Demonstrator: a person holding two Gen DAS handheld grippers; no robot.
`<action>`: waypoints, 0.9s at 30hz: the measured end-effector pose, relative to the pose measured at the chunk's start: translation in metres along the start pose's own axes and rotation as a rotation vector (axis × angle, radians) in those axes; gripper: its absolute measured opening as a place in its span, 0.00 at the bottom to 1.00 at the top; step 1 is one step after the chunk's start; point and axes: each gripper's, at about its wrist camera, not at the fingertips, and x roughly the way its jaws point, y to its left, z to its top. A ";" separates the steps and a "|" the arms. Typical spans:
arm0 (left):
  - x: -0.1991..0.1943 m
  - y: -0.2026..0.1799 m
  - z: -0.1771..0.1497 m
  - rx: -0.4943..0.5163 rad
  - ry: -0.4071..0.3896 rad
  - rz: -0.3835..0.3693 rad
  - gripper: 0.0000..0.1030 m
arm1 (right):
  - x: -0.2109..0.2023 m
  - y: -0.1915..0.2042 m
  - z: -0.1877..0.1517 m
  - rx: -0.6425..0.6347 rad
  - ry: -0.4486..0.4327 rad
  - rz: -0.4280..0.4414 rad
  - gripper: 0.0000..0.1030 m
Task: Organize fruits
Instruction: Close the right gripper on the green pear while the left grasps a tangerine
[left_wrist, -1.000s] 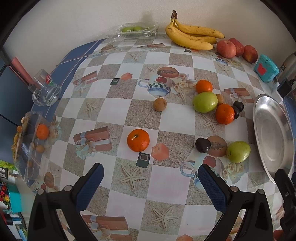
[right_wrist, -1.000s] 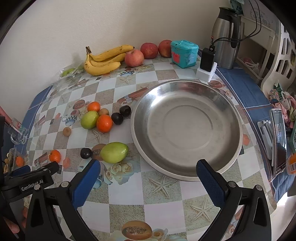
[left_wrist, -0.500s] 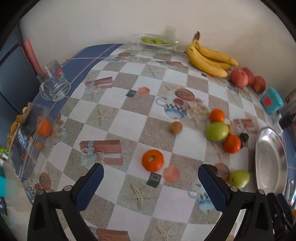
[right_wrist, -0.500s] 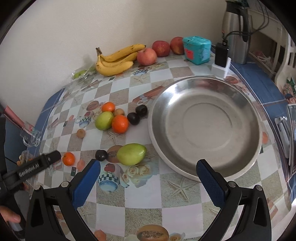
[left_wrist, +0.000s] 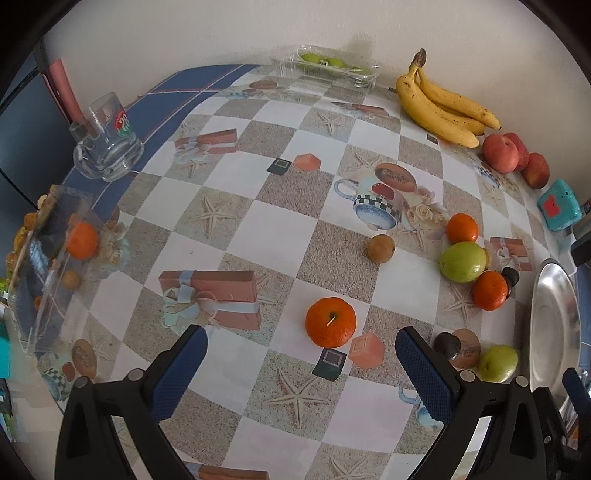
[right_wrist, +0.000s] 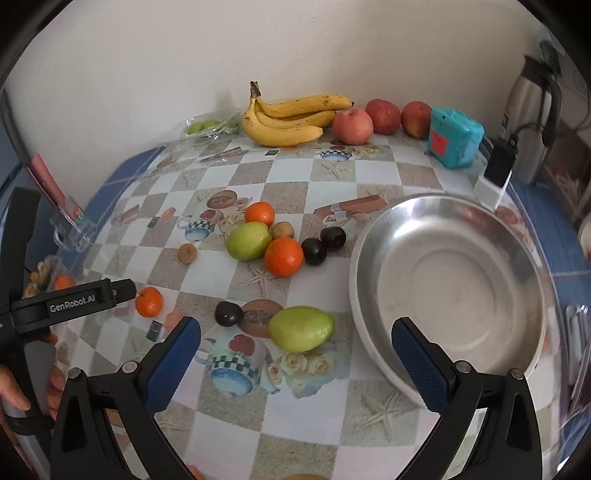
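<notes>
My left gripper (left_wrist: 301, 363) is open, its blue fingers flanking a lone orange (left_wrist: 330, 322) that lies just ahead on the checked tablecloth. The same orange (right_wrist: 148, 301) shows in the right wrist view beside the left gripper's finger (right_wrist: 107, 293). My right gripper (right_wrist: 295, 354) is open above a green fruit (right_wrist: 301, 328) with a dark plum (right_wrist: 228, 313) to its left. An empty steel bowl (right_wrist: 447, 280) sits at the right. A cluster of oranges, a green fruit (right_wrist: 248, 240) and dark plums (right_wrist: 314, 251) lies mid-table.
Bananas (right_wrist: 291, 118), apples (right_wrist: 352, 125) and a teal box (right_wrist: 454, 136) line the back wall. A kettle (right_wrist: 532, 110) and charger (right_wrist: 496, 173) stand back right. A glass mug (left_wrist: 107, 147) and clear plastic box (left_wrist: 48, 266) sit at the left edge. A hand (right_wrist: 14, 391) holds the left gripper.
The left gripper has moved closer to the lone orange, which now lies nearly between its fingers. The right gripper has swung left, so the green fruit sits centred ahead of it.
</notes>
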 end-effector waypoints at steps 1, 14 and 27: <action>0.002 0.001 0.000 -0.004 0.003 -0.004 1.00 | 0.002 0.000 0.000 -0.008 0.002 -0.001 1.00; 0.020 -0.005 0.001 0.007 0.047 -0.056 0.90 | 0.015 0.007 0.006 -0.103 -0.009 0.003 1.00; 0.030 -0.011 0.004 0.020 0.060 -0.061 0.82 | 0.035 0.009 0.005 -0.140 0.078 0.031 0.74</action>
